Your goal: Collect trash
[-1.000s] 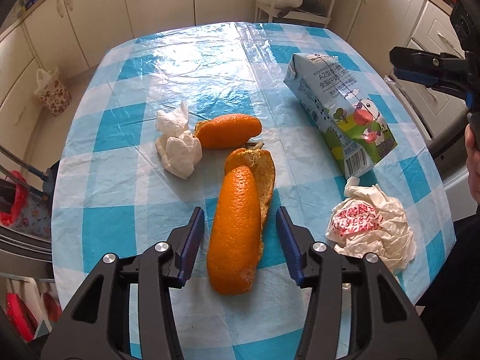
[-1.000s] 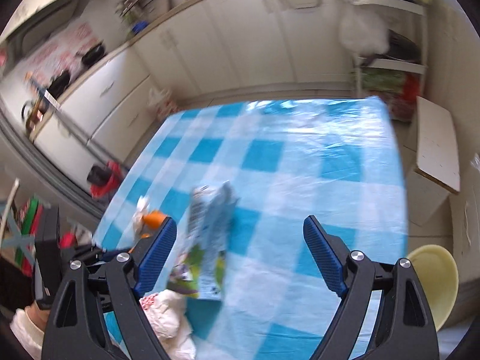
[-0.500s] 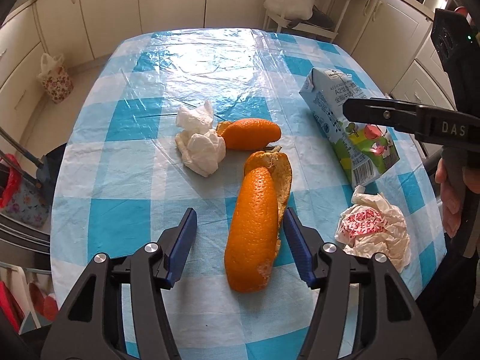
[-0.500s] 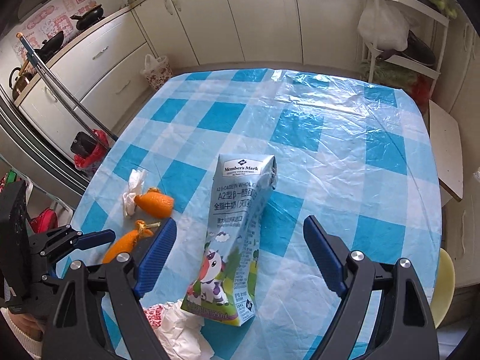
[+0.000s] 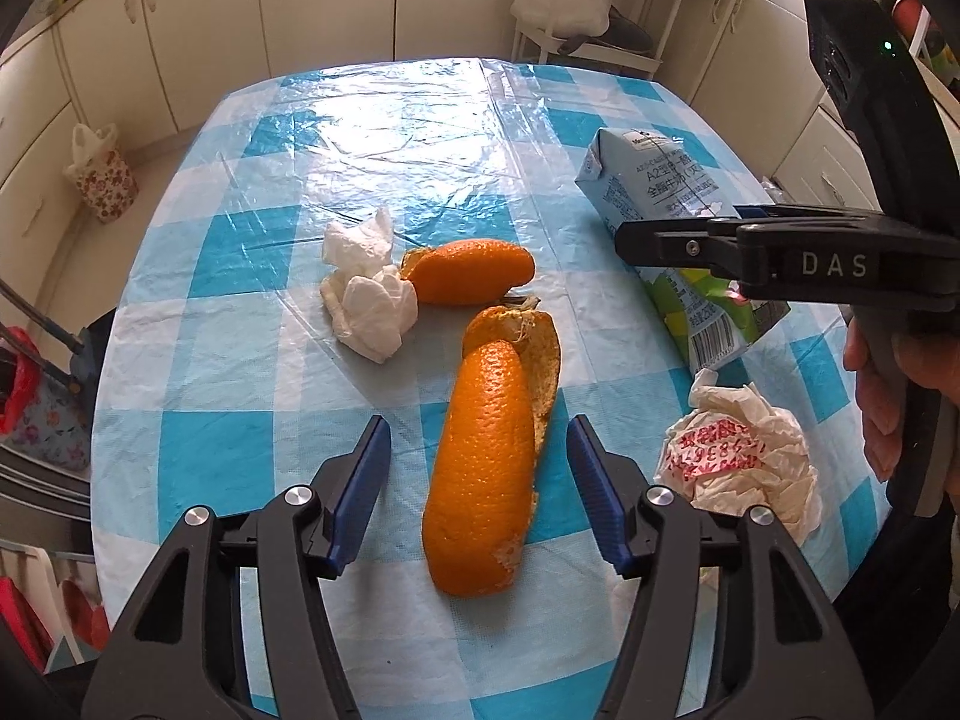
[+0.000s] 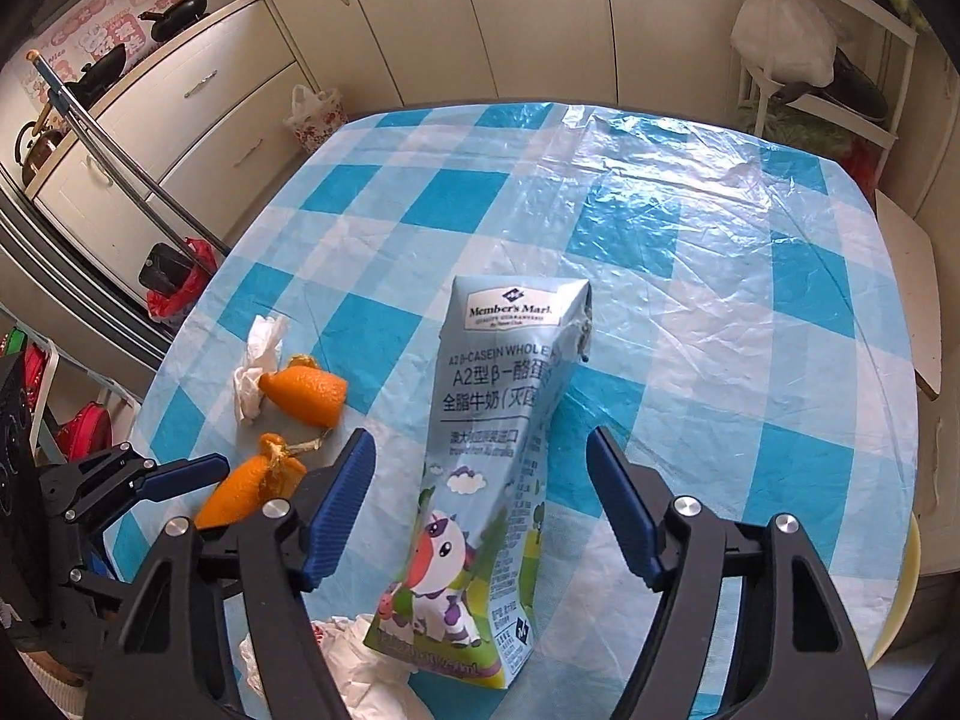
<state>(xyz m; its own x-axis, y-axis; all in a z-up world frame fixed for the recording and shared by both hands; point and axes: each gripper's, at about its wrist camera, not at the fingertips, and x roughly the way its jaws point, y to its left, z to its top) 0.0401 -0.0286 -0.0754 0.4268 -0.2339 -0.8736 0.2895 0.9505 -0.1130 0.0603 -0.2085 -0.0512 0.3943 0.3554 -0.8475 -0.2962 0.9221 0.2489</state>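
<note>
A long orange peel (image 5: 489, 468) lies on the blue-checked tablecloth (image 5: 384, 132) between the fingers of my open left gripper (image 5: 477, 468). A second peel (image 5: 474, 270) and a crumpled white tissue (image 5: 366, 306) lie beyond it. A light-blue milk carton (image 6: 498, 462) lies flat between the fingers of my open right gripper (image 6: 480, 480); it also shows in the left wrist view (image 5: 660, 180). A crumpled wrapper with red print (image 5: 738, 468) lies near the carton's base. The right gripper's finger (image 5: 720, 240) crosses the left wrist view above the carton.
Cream kitchen cabinets (image 6: 420, 30) surround the table. A floral bag (image 5: 99, 174) stands on the floor to the left. A metal rack with a white plastic bag (image 6: 780, 42) stands behind the table. A yellow bowl (image 6: 900, 600) sits off the table's right edge.
The right gripper has swung down toward the milk carton, which now lies between its fingers. The left gripper has stayed around the long peel, shifting only slightly.
</note>
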